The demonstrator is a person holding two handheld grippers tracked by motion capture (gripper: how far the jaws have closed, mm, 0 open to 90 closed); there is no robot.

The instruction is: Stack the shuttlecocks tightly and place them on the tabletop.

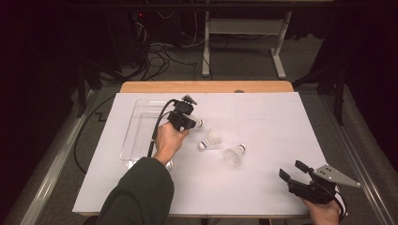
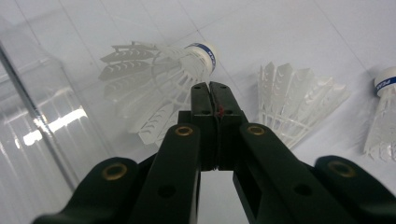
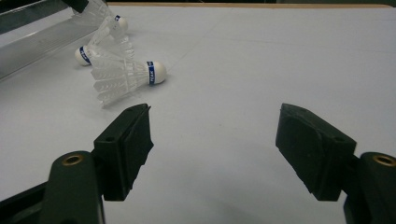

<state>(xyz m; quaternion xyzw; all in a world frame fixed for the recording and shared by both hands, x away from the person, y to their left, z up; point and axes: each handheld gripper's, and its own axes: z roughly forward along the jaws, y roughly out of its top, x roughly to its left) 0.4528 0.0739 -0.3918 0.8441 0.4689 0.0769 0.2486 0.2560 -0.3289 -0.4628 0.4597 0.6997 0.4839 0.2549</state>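
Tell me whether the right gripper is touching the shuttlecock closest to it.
Apart. The high view shows a stretch of bare white table between the right gripper and the nearest shuttlecock. The right gripper view shows its open jaws well short of it.

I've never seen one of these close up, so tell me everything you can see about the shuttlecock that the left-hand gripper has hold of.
The shuttlecock is white, with a skirt of slotted plastic-looking feathers fanning out from a rounded white cork tip ringed by a blue band. The left gripper is shut on the skirt's edge, jaws pressed together. It lies roughly level, tip pointing away from the clear tray beside it. Whether it rests on the white table or is lifted I cannot tell.
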